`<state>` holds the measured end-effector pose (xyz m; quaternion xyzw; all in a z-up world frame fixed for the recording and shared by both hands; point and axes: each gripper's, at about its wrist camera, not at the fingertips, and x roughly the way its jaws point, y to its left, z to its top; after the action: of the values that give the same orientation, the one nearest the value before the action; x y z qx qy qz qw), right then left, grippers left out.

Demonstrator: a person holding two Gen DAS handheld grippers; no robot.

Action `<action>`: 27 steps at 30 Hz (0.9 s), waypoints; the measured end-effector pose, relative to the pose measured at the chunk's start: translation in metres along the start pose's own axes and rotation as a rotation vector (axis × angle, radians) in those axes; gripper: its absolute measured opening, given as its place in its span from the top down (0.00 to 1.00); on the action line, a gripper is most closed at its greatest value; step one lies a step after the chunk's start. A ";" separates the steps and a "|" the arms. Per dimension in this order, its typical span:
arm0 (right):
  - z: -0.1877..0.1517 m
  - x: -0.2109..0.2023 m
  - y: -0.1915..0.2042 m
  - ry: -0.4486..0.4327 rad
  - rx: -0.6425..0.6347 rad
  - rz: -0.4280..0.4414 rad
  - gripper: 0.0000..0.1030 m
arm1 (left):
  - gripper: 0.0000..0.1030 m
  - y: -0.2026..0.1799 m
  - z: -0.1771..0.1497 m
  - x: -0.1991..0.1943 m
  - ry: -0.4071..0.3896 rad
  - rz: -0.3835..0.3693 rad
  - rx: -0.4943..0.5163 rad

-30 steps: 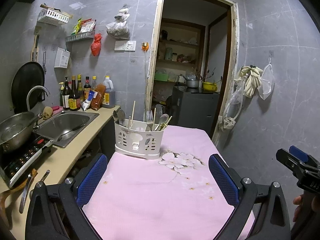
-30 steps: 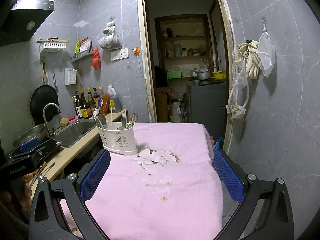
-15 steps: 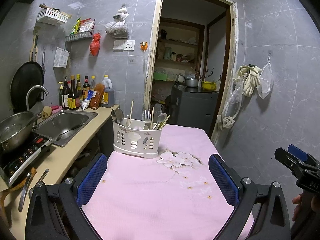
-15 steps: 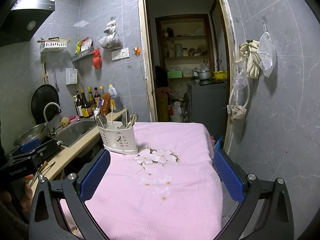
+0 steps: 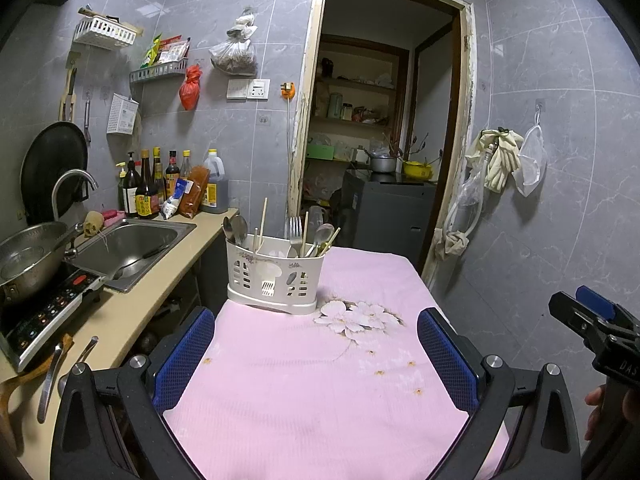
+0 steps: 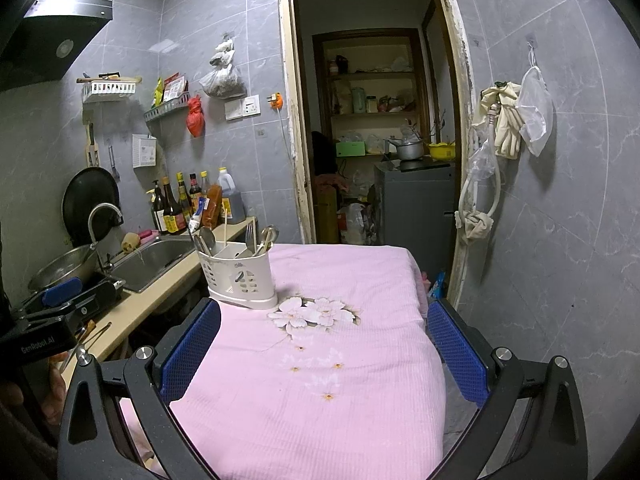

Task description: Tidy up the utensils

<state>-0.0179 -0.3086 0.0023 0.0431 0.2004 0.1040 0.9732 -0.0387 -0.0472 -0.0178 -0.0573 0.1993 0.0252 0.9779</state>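
Near the middle of the left wrist view, a white utensil caddy (image 5: 275, 280) stands upright on the pink cloth (image 5: 320, 380), at its far left corner beside the counter (image 5: 120, 320). Its compartments hold utensils standing on end: two spoons (image 5: 236, 229) at the left end, a pale chopstick (image 5: 262, 222) next to them, then a fork (image 5: 295, 229), another spoon (image 5: 323, 235) and more chopsticks toward the right end. Exactly which compartment each sits in is hard to tell.

At the left of the frame, the steel sink (image 5: 128, 248) holds a dark utensil, and a metal bowl (image 5: 28, 252) sits on the cooktop (image 5: 44, 312).

The left hand-held gripper (image 5: 316, 364) hovers over the cloth with its blue pads wide apart, holding nothing. The right hand-held gripper (image 6: 324, 356) is likewise spread apart and empty, the caddy (image 6: 236, 276) lying beyond its left finger.
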 end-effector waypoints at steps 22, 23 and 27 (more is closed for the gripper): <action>0.001 0.000 0.000 0.003 -0.002 0.000 0.01 | 0.01 0.001 -0.001 0.000 0.002 0.000 -0.001; 0.001 0.000 0.000 0.004 -0.002 0.000 0.01 | 0.01 0.001 -0.001 0.000 0.003 0.000 -0.001; -0.004 0.001 0.000 0.005 -0.006 0.004 0.01 | 0.01 0.001 -0.002 0.000 0.003 0.002 -0.001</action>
<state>-0.0189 -0.3083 -0.0012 0.0402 0.2024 0.1067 0.9726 -0.0391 -0.0460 -0.0196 -0.0577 0.2007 0.0263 0.9776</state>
